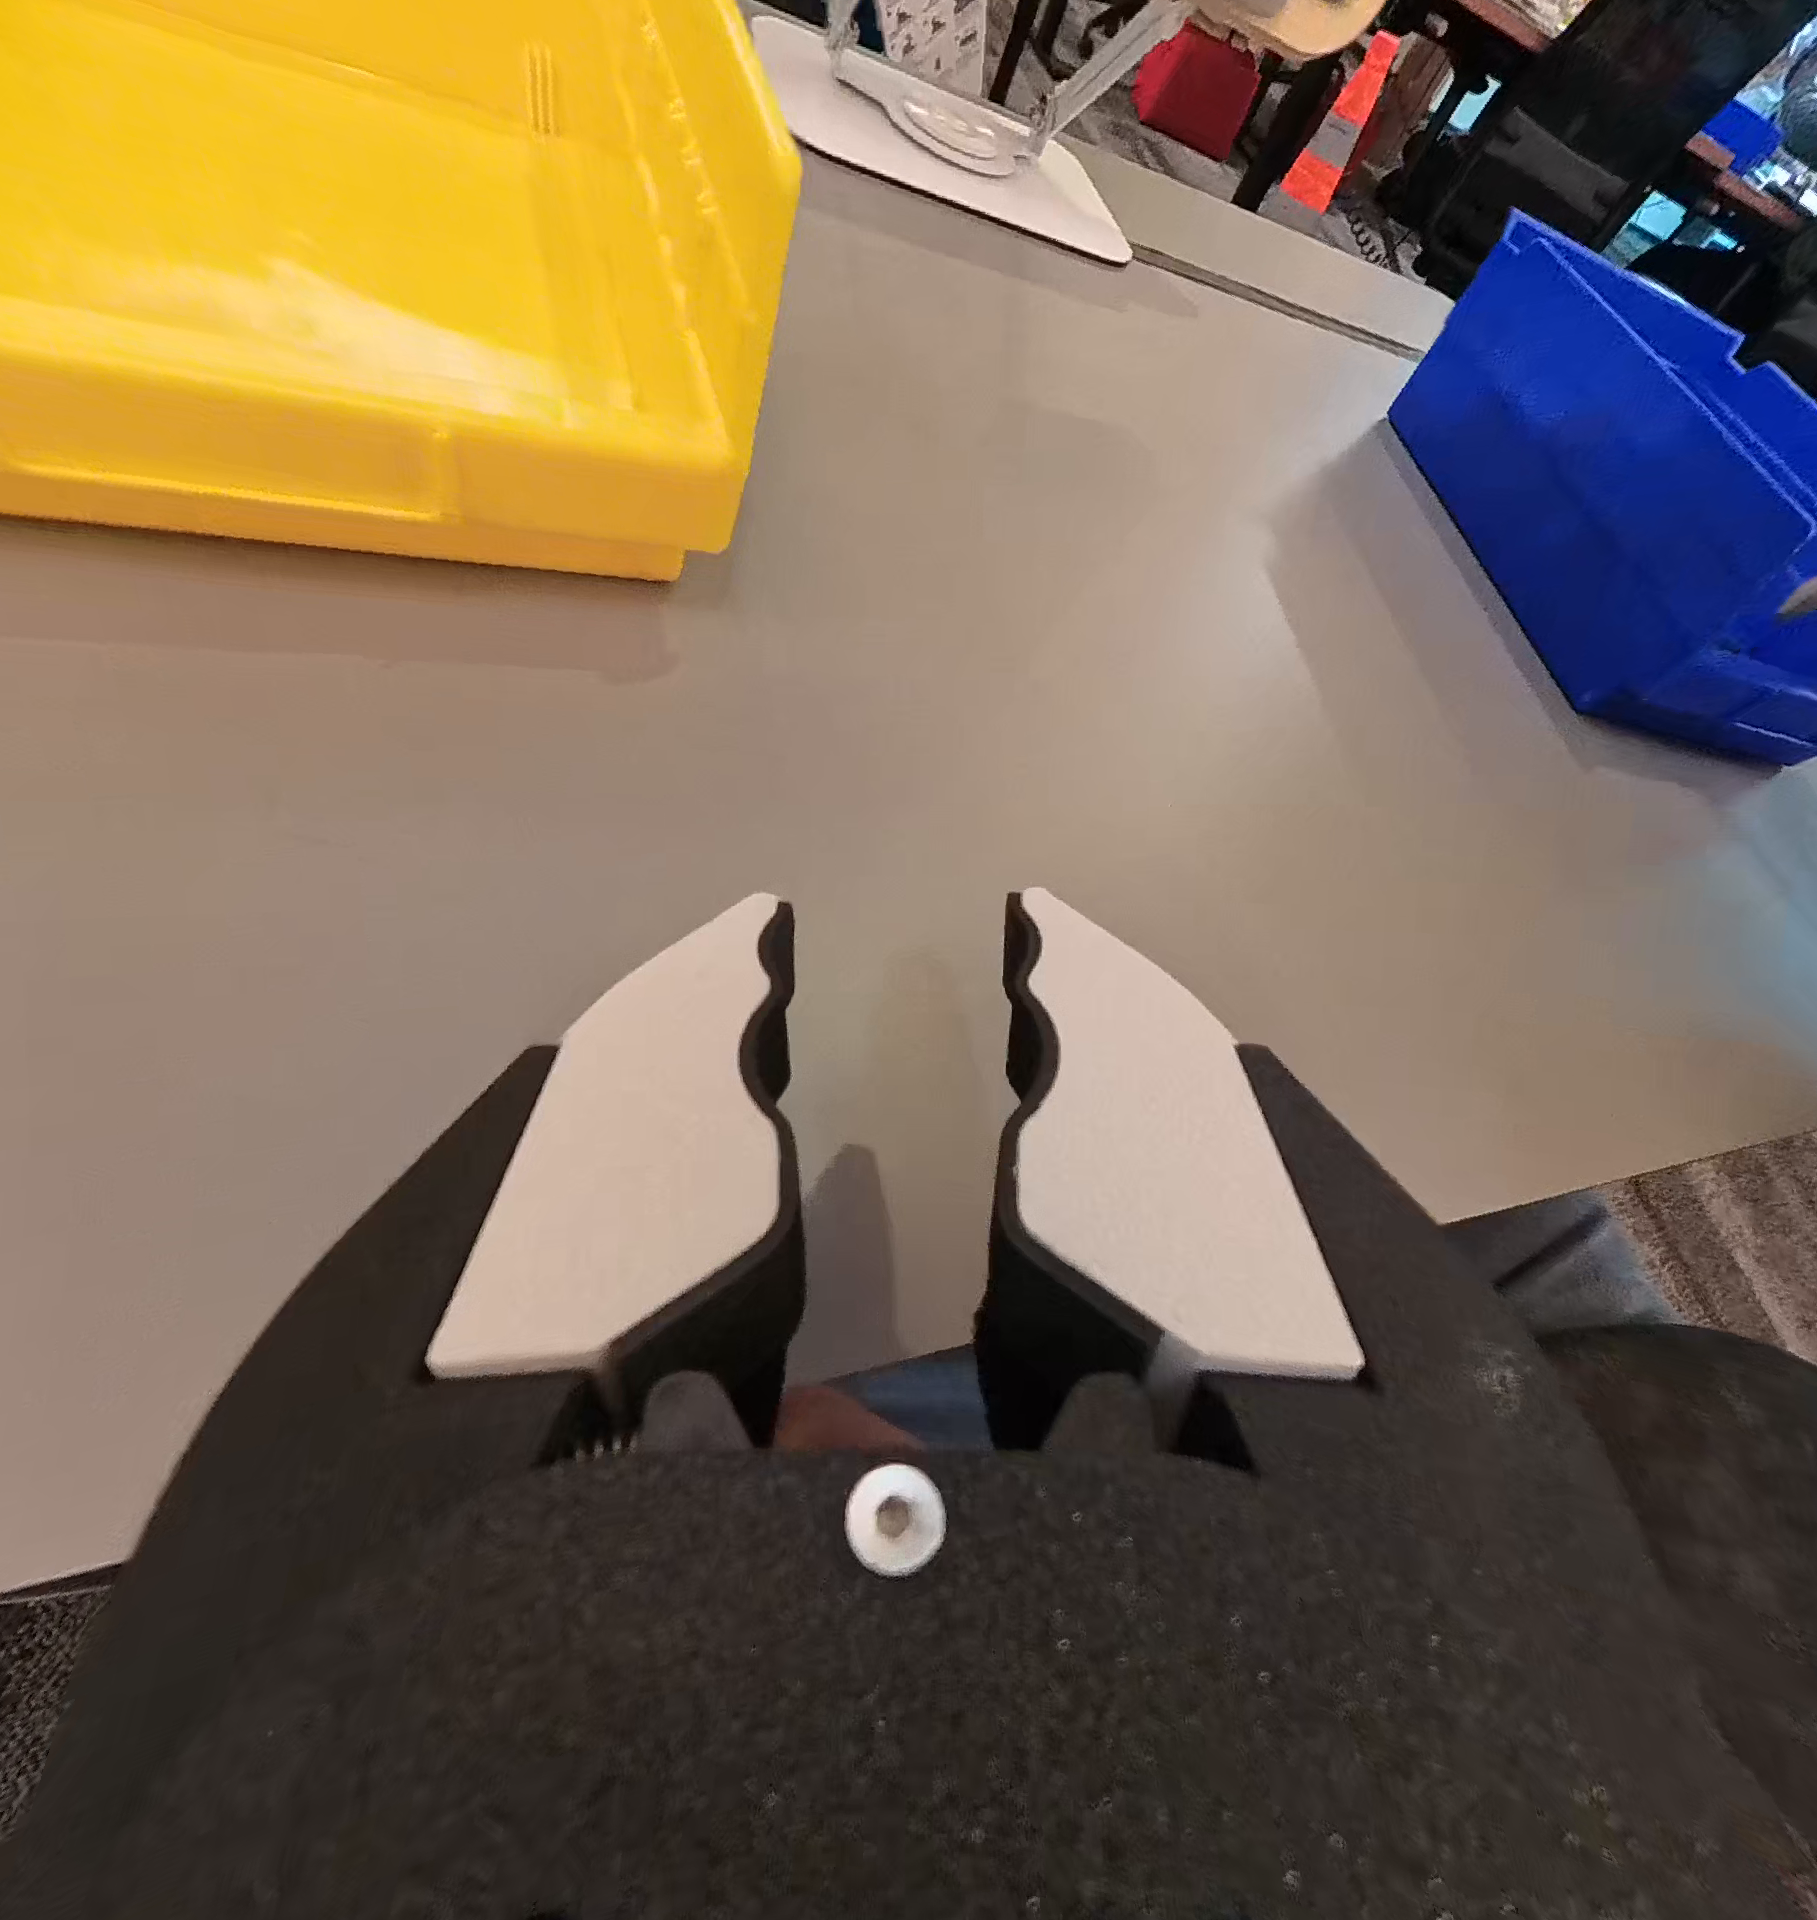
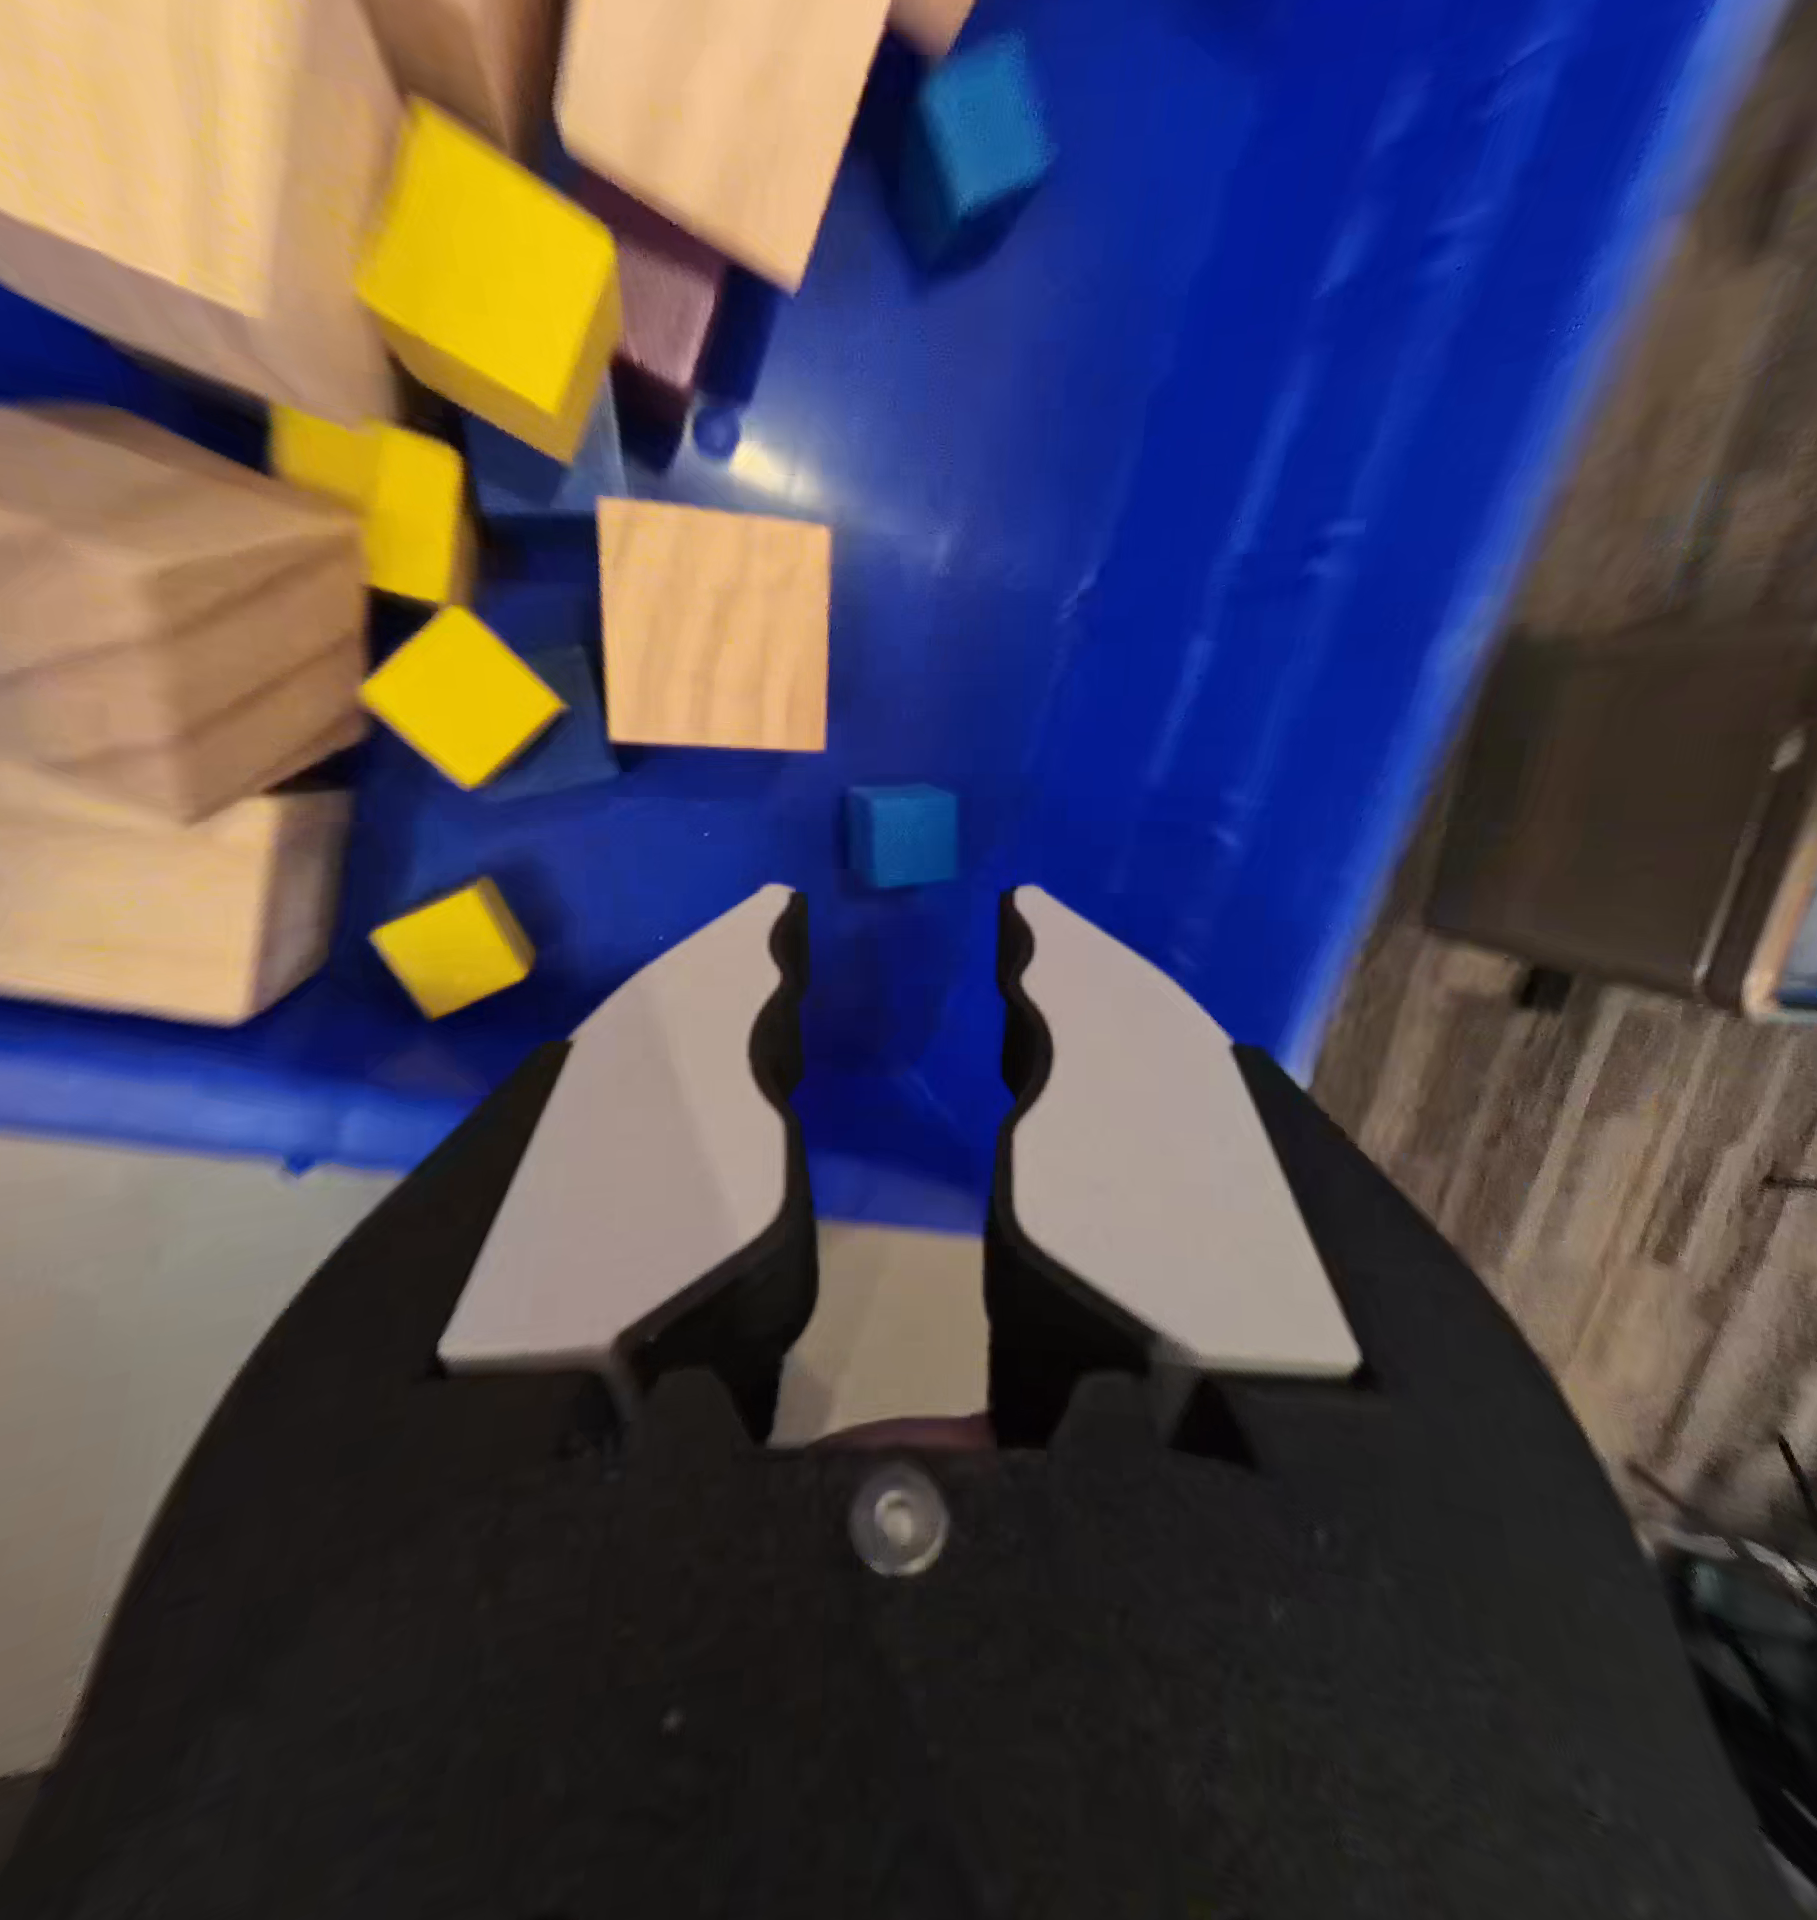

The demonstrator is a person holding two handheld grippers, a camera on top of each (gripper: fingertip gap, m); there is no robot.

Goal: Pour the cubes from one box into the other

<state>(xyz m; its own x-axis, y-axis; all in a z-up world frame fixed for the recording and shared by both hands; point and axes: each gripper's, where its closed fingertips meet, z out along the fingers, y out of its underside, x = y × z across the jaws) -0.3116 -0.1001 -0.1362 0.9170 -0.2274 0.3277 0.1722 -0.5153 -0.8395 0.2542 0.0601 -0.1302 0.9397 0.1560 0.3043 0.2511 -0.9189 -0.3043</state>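
Right tongs [image 2: 902,909] gape empty over the blue box [image 2: 1143,520] of loose cubes [image 2: 715,621]; left tongs [image 1: 899,914] released too. Stiff, slick plastic (grip the rim).

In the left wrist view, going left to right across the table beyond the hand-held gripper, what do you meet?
Yellow box → white mat carrying a clear stand → blue box.
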